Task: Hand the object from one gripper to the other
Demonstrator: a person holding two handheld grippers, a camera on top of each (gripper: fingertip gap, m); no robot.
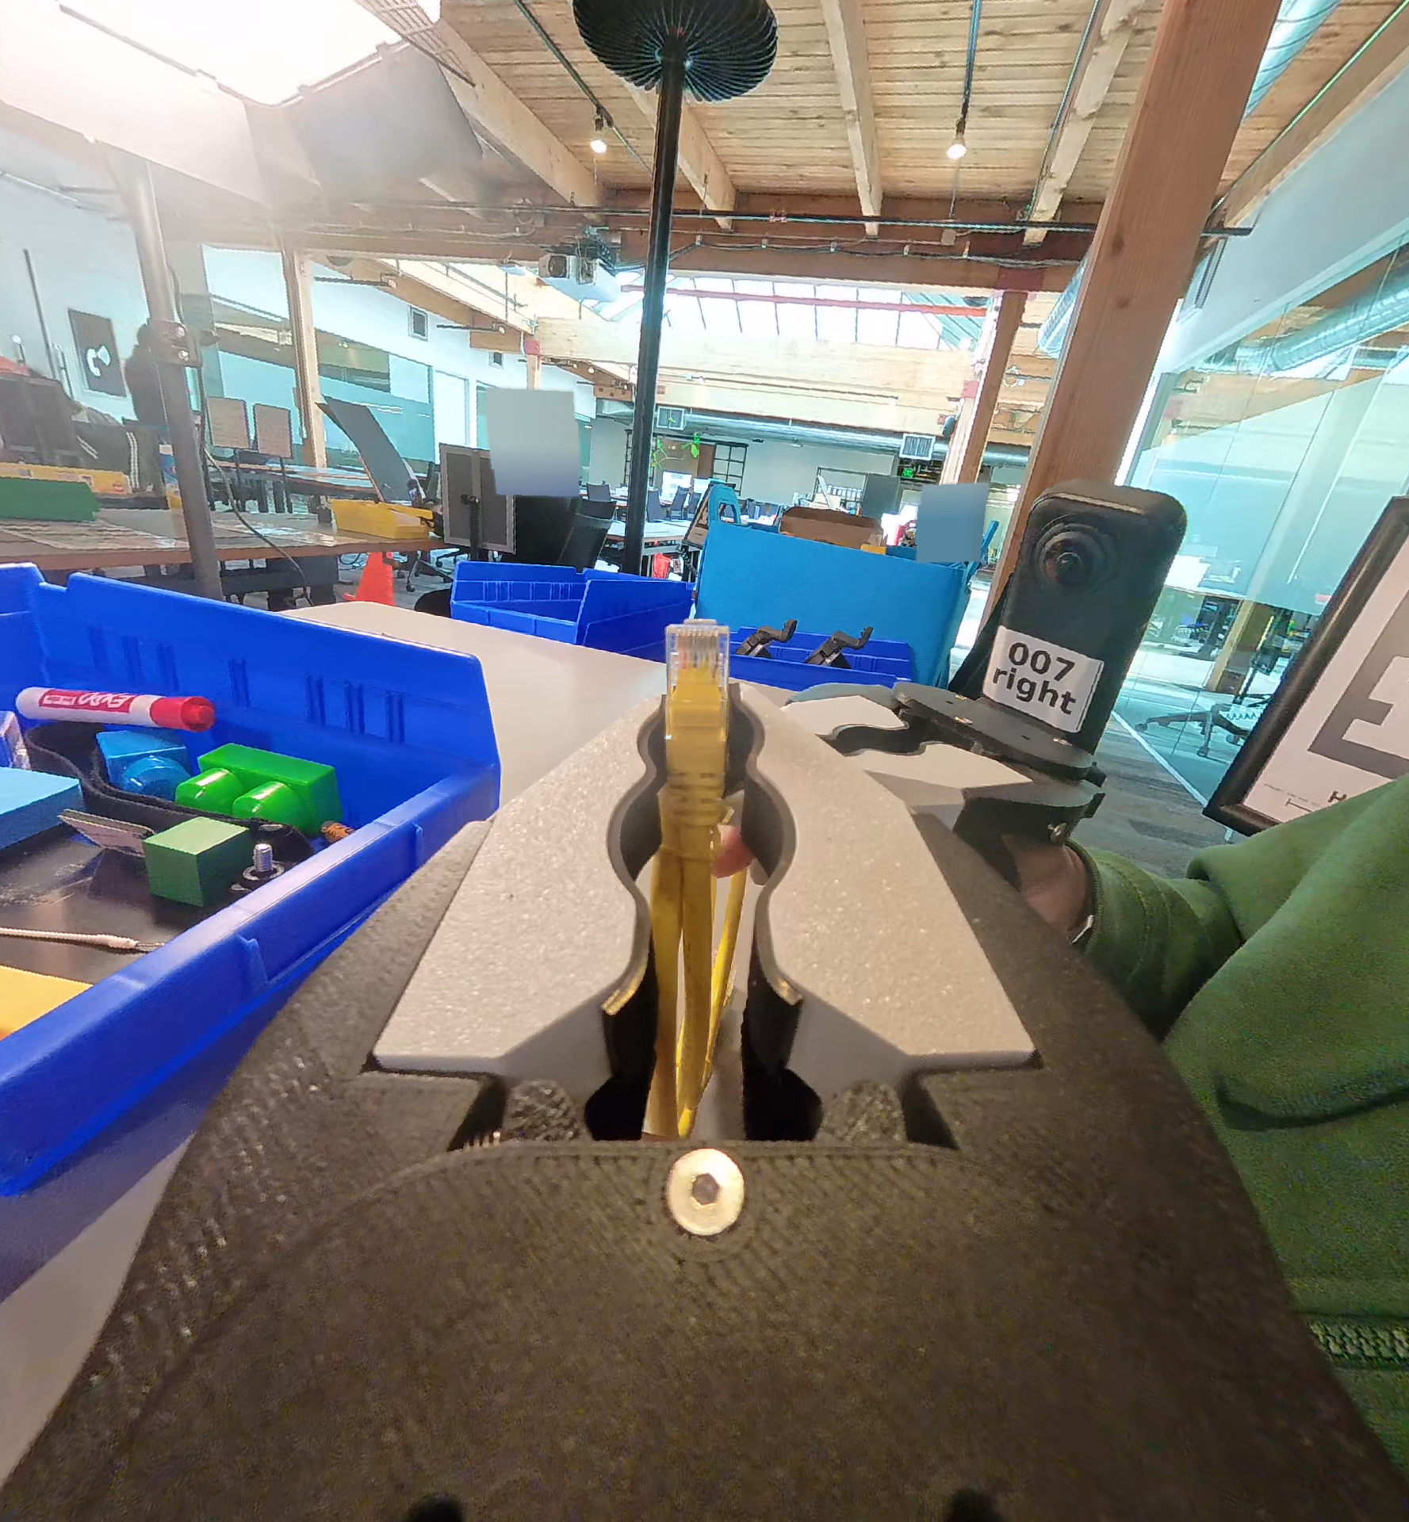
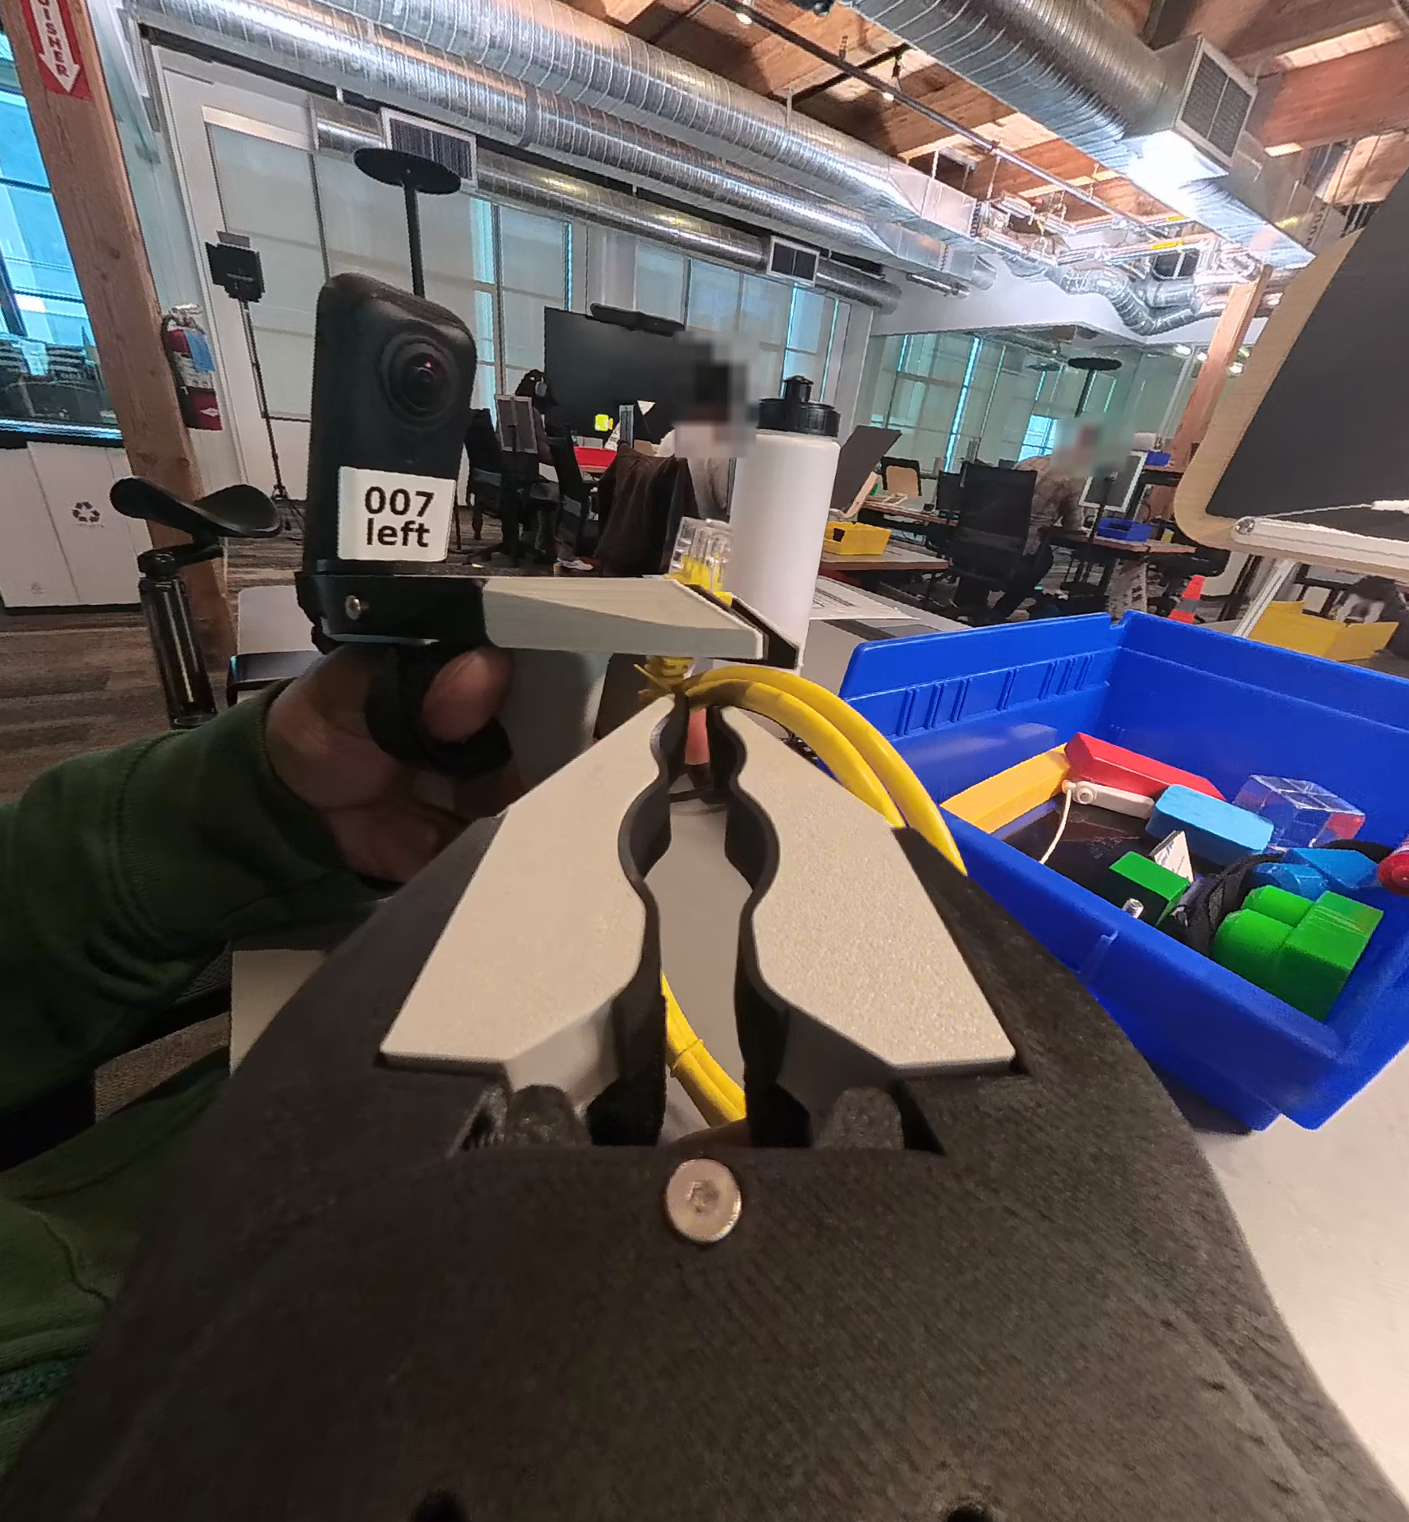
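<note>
Left wrist view: one yellow network cable (image 1: pixel 691 791), bundled into several strands, stands upright between the fingers of the left gripper (image 1: pixel 694 725). Both grey fingers press on the moulded boot just below the clear plug, which sticks up past the tips. So the left gripper is clamped on the cable, gap only as wide as the boot.

Count, taking the blue bin (image 1: pixel 289 931) as landmark: one bin just left of the gripper; inside it one red-capped marker (image 1: pixel 116 707), one light-green double block (image 1: pixel 268 782), one dark-green cube (image 1: pixel 194 856), one blue foam block (image 1: pixel 5 811). Further blue bins stand behind.

Right of the cable, one right gripper (image 1: pixel 865 725) shows side-on, level, its camera upright, held by a hand (image 1: pixel 1051 885) in a green sleeve (image 1: pixel 1302 988).

Right wrist view: right gripper (image 2: pixel 688 716) points forward and slightly up, the bin on its right. Its tips stand close together at the cable loop just under the left gripper's flat fingers; whether they already pinch the strands I cannot tell. The left gripper is held horizontal by one hand (image 2: pixel 388 758), fingers wrapped round the handle. Cable loops run down under the right gripper's fingers. One white bottle (image 2: pixel 783 511) stands behind.
</note>
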